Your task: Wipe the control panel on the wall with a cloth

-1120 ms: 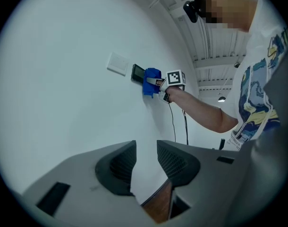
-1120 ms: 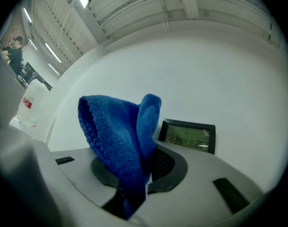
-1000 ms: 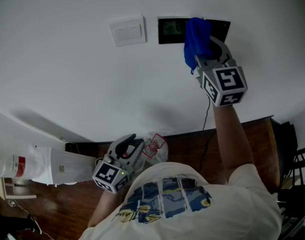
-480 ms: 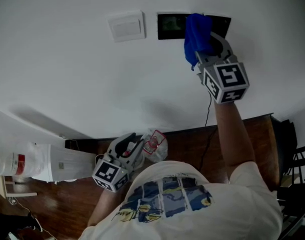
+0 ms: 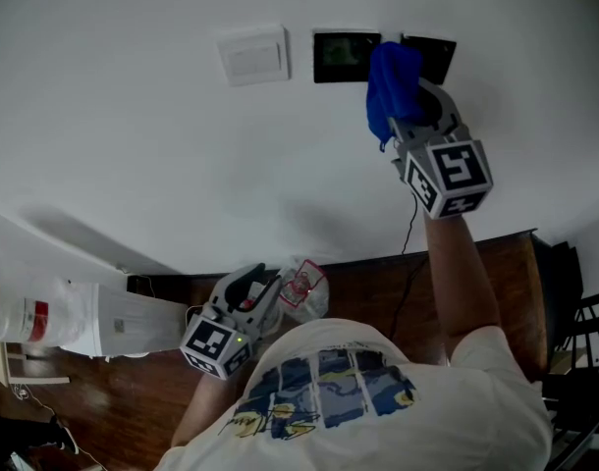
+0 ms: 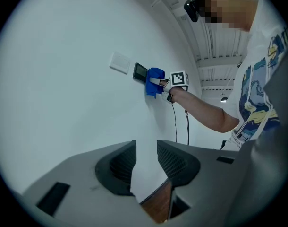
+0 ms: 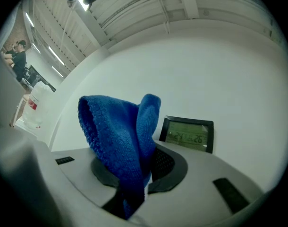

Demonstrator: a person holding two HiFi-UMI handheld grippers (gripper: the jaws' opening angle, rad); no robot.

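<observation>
At 8 o'clock in the head view, a white container (image 5: 59, 322) with a red label lies by the wood floor (image 5: 133, 400). The left hand-held gripper (image 5: 263, 290) hangs low at 7 o'clock, released, its jaws standing apart. Its own view shows only white wall (image 5: 162, 155) and a strip of floor through the gap. A crumpled plastic bag (image 5: 305, 288) sits just at its 2 o'clock.

High on the wall, at 11 o'clock, is a white switch plate (image 5: 252, 55). Just beside it, at 12 o'clock, is the dark control panel (image 5: 341, 57) with its faintly lit screen. The blue cloth (image 5: 390, 81) hangs over the panel's middle, covering part of it. The raised right hand-held gripper (image 5: 409, 106) is clenched on the cloth at 1 o'clock. In the right gripper view the folded cloth stands up from between the jaws, with the panel's screen at its 3 o'clock. A thin black cable (image 5: 408, 226) runs down the wall below that gripper.
</observation>
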